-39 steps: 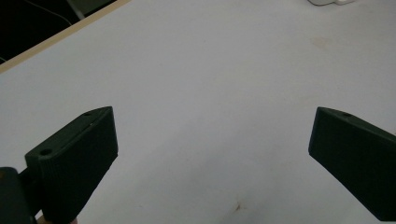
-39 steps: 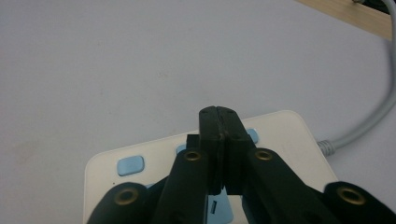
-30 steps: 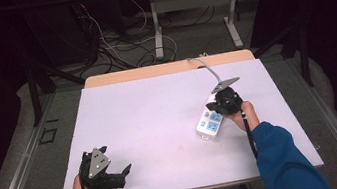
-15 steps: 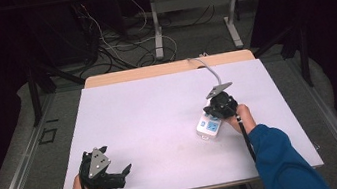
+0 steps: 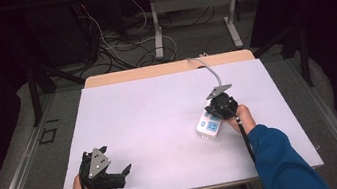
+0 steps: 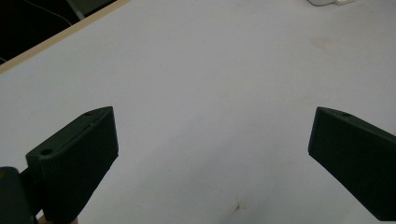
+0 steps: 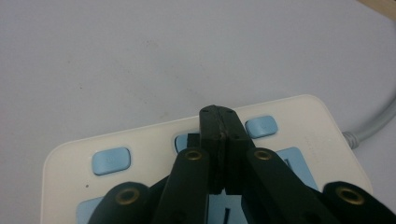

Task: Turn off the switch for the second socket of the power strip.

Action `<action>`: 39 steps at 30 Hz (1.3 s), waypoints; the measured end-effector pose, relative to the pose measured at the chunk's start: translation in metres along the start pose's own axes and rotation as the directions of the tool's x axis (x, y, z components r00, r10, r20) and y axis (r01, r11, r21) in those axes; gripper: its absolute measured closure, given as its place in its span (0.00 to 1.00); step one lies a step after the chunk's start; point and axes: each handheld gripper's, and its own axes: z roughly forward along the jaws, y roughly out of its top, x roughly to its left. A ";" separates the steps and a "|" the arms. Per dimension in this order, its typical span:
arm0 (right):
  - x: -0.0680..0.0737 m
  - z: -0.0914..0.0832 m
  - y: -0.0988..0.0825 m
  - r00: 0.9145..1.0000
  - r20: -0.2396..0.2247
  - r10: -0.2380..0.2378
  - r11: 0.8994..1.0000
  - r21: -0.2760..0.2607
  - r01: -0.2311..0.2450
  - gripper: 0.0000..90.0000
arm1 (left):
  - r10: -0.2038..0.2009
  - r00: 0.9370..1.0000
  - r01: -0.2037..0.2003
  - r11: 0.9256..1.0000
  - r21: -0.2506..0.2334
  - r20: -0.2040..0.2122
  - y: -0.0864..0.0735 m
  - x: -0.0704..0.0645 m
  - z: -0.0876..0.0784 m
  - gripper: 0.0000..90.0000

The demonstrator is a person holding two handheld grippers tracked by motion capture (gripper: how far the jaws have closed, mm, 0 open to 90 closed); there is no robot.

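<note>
right gripper (image 7: 219,122) has shifted over the power strip (image 5: 210,126) since a second ago; jaws pressed together, tips now over the middle blue switch (image 7: 187,140), likely about to press it. whether they touch it i can't tell. strip sits on the right side of the white table (image 5: 159,116), grey cord (image 5: 208,71) running to the far edge. left gripper (image 5: 118,175) idle at the near left, jaws spread, nothing between. no containers on the table.
</note>
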 end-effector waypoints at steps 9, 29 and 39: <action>0.003 -0.001 0.002 0.999 0.022 -0.028 1.000 -0.009 0.028 1.00 | 0.001 1.000 -0.001 1.000 0.000 0.001 0.000 0.000 0.000 0.02; 0.009 0.000 0.003 1.000 -0.001 -0.027 1.000 0.016 0.027 1.00 | 0.004 1.000 -0.004 1.000 0.000 -0.005 0.000 0.000 0.000 0.02; 0.007 0.000 0.002 1.000 -0.017 -0.007 1.000 0.007 0.008 1.00 | -0.005 1.000 0.005 1.000 0.000 0.002 0.000 -0.001 0.001 0.02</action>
